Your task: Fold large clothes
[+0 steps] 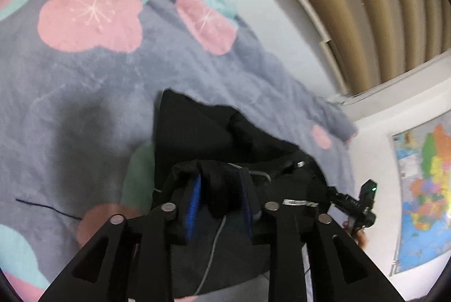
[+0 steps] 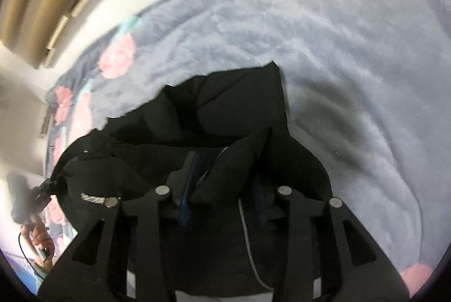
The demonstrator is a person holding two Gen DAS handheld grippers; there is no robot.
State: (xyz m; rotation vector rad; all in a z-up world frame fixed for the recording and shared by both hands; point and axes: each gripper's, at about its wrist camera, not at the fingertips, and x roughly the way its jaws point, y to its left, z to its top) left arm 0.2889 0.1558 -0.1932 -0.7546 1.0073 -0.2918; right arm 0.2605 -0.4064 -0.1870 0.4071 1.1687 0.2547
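Garment [image 1: 197, 127] lies on blanket [image 1: 84, 82], below curtain [image 1: 366, 6].

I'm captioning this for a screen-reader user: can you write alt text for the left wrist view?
A bunch of the black garment sits between the fingers of the left gripper, above a grey blanket with pink flowers. At right are beige curtains and a colourful wall map.

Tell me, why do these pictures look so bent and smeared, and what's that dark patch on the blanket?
Left wrist view: the fisheye lens bows the beige pleated curtain into arcs; the dark patch on the grey fleece blanket with pink flowers looks like a shadow; glare streaks the colourful wall map. Right wrist view: softer overall, blanket nap smeared, black garment nearly featureless.
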